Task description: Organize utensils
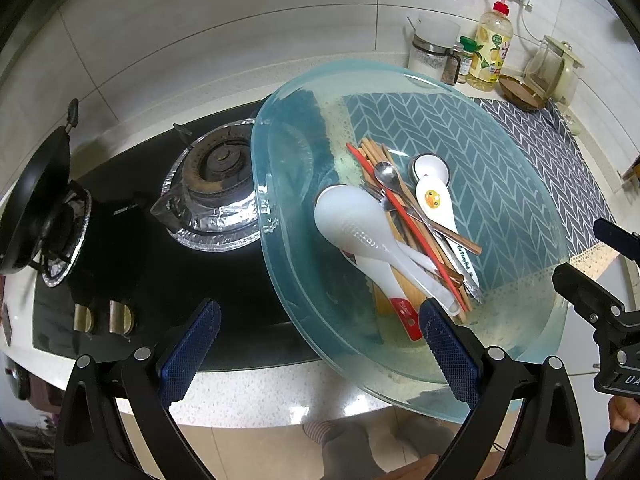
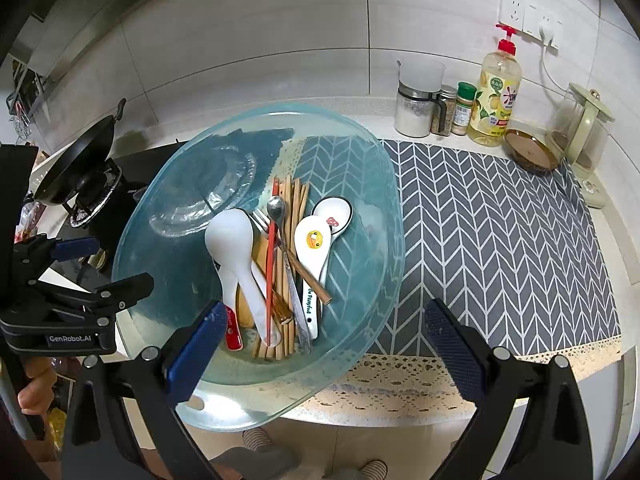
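- A translucent blue plastic basin (image 2: pixel 360 216) sits at the counter's front edge, partly on the grey herringbone mat (image 2: pixel 500 240) and partly overhanging the black gas hob (image 1: pixel 160 280).
- The utensils lie heaped in the basin's middle: a white rice paddle (image 2: pixel 230 240) with a red handle end, a bundle of wooden chopsticks (image 2: pixel 298 204), a single red chopstick (image 2: pixel 271 264), a steel spoon (image 2: pixel 276 206), a fork (image 2: pixel 260 220), a duck-print ceramic spoon (image 2: pixel 314 240) and a mushroom-print ceramic spoon (image 2: pixel 334 214).
- Left gripper (image 1: pixel 320 354): jaws spread wide, nothing between them. It hovers at the basin's near rim; its right blue pad (image 1: pixel 448 352) overlaps the rim in view just below the paddle's red handle end (contact cannot be confirmed).
- Right gripper (image 2: pixel 326 352): jaws likewise spread apart and empty, poised over the basin's near-right rim. Its left blue pad (image 2: pixel 196 344) appears just beside the paddle's handle end; the utensil pile lies ahead, between the fingers' lines and nearer the left one.
- In the right wrist view, the left gripper shows at the far left, held by a hand (image 2: pixel 34 388).
- Background: a black wok (image 1: pixel 36 192) on the far burner, a foil-lined burner (image 1: pixel 216 184) beside the basin, a dish soap bottle (image 2: pixel 498 92), spice jars (image 2: pixel 464 108) and a glass kettle (image 2: pixel 580 128) along the tiled wall.
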A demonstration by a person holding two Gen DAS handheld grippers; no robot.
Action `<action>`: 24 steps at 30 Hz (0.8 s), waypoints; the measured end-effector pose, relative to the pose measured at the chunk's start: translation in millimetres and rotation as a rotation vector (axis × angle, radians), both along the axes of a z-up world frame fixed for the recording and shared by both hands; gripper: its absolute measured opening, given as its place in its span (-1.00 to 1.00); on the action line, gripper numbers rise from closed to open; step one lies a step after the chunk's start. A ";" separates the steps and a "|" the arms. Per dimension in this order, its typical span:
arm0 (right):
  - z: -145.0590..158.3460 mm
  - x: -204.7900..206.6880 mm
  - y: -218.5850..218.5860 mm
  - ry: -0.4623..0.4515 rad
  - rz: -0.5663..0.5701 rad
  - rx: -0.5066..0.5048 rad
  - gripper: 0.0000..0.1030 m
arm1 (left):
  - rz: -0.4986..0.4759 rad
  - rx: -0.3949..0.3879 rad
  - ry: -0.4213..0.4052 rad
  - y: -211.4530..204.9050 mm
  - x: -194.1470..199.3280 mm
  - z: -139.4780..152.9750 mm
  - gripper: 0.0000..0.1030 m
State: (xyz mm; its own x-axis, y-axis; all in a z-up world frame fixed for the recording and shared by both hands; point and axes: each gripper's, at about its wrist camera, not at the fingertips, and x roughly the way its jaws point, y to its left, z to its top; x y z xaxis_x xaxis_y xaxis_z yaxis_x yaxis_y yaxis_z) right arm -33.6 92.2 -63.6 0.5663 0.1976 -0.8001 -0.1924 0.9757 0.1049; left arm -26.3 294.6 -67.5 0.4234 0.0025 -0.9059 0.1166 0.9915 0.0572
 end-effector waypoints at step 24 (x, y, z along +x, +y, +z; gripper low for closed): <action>0.2 0.8 -1.7 -0.006 -0.015 -0.002 0.86 | 0.001 0.001 0.006 1.0 6.4 -3.3 0.92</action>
State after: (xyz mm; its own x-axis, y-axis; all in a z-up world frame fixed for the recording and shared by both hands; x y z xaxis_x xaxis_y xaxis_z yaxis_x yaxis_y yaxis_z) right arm -32.7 90.4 -63.4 0.5740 0.1880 -0.7970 -0.1788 0.9786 0.1021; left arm -19.9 295.6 -70.7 0.4180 0.0035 -0.9084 0.1161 0.9916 0.0573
